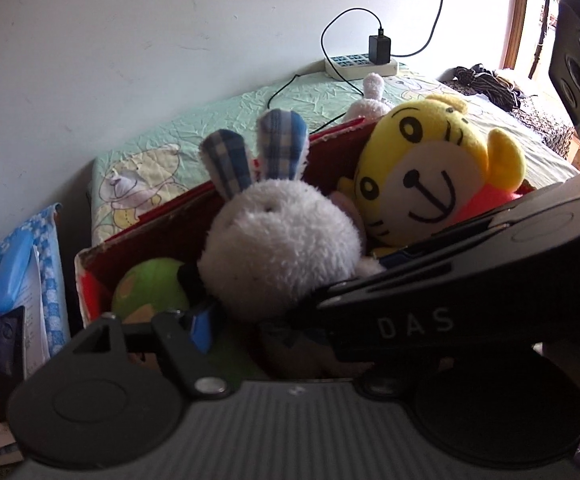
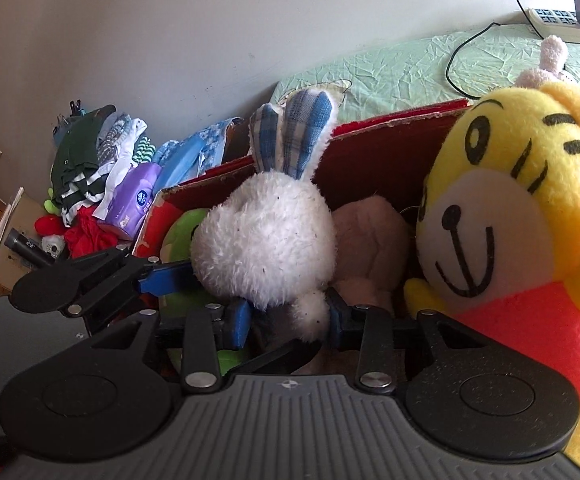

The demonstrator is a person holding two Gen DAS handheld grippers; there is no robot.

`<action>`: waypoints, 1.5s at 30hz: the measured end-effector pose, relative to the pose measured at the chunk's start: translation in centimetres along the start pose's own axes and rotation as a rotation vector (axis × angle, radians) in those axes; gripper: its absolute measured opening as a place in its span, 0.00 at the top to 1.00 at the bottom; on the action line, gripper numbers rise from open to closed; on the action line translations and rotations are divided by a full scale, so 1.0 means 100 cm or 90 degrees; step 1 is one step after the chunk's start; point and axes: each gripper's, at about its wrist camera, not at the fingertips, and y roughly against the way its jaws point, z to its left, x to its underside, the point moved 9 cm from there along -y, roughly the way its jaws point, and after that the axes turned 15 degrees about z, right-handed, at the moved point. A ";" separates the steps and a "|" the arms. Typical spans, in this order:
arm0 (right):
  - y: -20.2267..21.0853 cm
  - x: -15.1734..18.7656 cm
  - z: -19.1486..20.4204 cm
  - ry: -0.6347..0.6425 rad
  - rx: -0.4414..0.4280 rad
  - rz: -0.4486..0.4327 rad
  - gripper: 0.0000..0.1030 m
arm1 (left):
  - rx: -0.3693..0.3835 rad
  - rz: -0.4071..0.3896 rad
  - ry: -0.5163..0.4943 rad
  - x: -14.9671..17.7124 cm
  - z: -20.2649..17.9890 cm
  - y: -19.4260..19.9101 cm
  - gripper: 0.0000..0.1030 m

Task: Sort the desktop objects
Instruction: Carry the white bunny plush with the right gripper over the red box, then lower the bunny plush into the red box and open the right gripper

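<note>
A white rabbit plush with blue checked ears stands upright in a red cardboard box. My right gripper is closed on the rabbit's lower body, one blue pad on each side. My left gripper sits beside the head. Its left pad touches the fur. The right gripper crosses in front and hides the other finger. A yellow tiger plush leans in the box's right end. A green toy and a beige plush lie lower in the box.
Behind the box is a bed with a green sheet, a power strip with a charger and cable, and a small pink plush. Left of the box are folded clothes, a purple tissue pack and a black torch.
</note>
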 end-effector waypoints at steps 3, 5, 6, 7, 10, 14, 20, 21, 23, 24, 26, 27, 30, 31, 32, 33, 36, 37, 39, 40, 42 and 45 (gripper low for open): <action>0.007 0.001 -0.001 -0.012 -0.021 -0.002 0.59 | 0.001 -0.005 0.002 0.000 0.000 0.002 0.21; 0.012 0.002 0.000 -0.016 -0.038 -0.006 0.58 | 0.004 -0.010 0.002 0.002 -0.002 0.004 0.19; 0.016 0.002 -0.001 -0.019 -0.044 -0.010 0.58 | 0.004 -0.011 0.002 0.003 -0.003 0.005 0.19; 0.021 0.001 -0.001 -0.024 -0.053 -0.020 0.58 | 0.003 -0.012 0.005 0.004 -0.004 0.005 0.19; 0.037 -0.002 0.000 -0.029 -0.078 -0.057 0.55 | 0.007 -0.014 0.015 0.005 -0.004 0.007 0.19; 0.050 -0.011 0.000 -0.037 -0.102 -0.101 0.62 | 0.012 -0.015 0.031 0.003 -0.001 0.012 0.22; 0.032 -0.015 0.014 0.004 -0.094 -0.088 0.76 | 0.001 -0.018 0.035 0.004 0.000 0.013 0.24; 0.028 -0.015 0.016 0.019 -0.088 -0.086 0.76 | -0.003 -0.014 0.035 0.005 0.002 0.010 0.24; 0.023 -0.017 0.016 0.027 -0.078 -0.086 0.76 | -0.005 -0.013 0.037 0.004 0.003 0.008 0.24; 0.021 -0.018 0.015 0.027 -0.082 -0.085 0.76 | -0.005 -0.014 0.038 0.003 0.003 0.008 0.24; 0.018 -0.018 0.008 0.018 -0.093 -0.066 0.77 | -0.003 -0.012 0.042 0.001 0.003 0.005 0.23; 0.016 -0.017 0.003 0.006 -0.098 -0.057 0.77 | -0.002 -0.011 0.042 0.001 0.004 0.003 0.23; 0.010 -0.011 -0.008 -0.016 -0.104 -0.050 0.76 | -0.001 -0.006 0.040 0.001 0.001 0.000 0.20; 0.008 -0.009 -0.011 -0.024 -0.106 -0.051 0.73 | -0.004 -0.003 0.040 0.001 -0.001 -0.002 0.20; 0.006 -0.007 -0.014 -0.036 -0.118 -0.052 0.71 | -0.007 0.000 0.039 0.001 -0.002 -0.004 0.19; 0.007 -0.008 -0.015 -0.047 -0.130 -0.053 0.70 | -0.010 0.000 0.039 0.000 -0.002 -0.005 0.18; 0.011 -0.007 -0.018 -0.062 -0.162 -0.057 0.69 | -0.006 0.000 0.044 -0.001 -0.003 -0.006 0.15; 0.012 -0.007 -0.019 -0.067 -0.173 -0.059 0.69 | -0.001 -0.001 0.048 -0.002 -0.002 -0.006 0.14; 0.013 -0.007 -0.019 -0.069 -0.183 -0.062 0.68 | 0.008 0.000 0.057 -0.001 -0.001 -0.008 0.13; 0.014 -0.007 -0.019 -0.067 -0.184 -0.064 0.68 | 0.009 0.001 0.060 -0.001 0.000 -0.008 0.13; 0.015 -0.007 -0.019 -0.063 -0.189 -0.066 0.67 | 0.004 0.002 0.060 0.000 -0.001 -0.008 0.13; 0.016 -0.008 -0.020 -0.067 -0.196 -0.065 0.67 | -0.007 0.002 0.057 0.000 -0.005 -0.012 0.09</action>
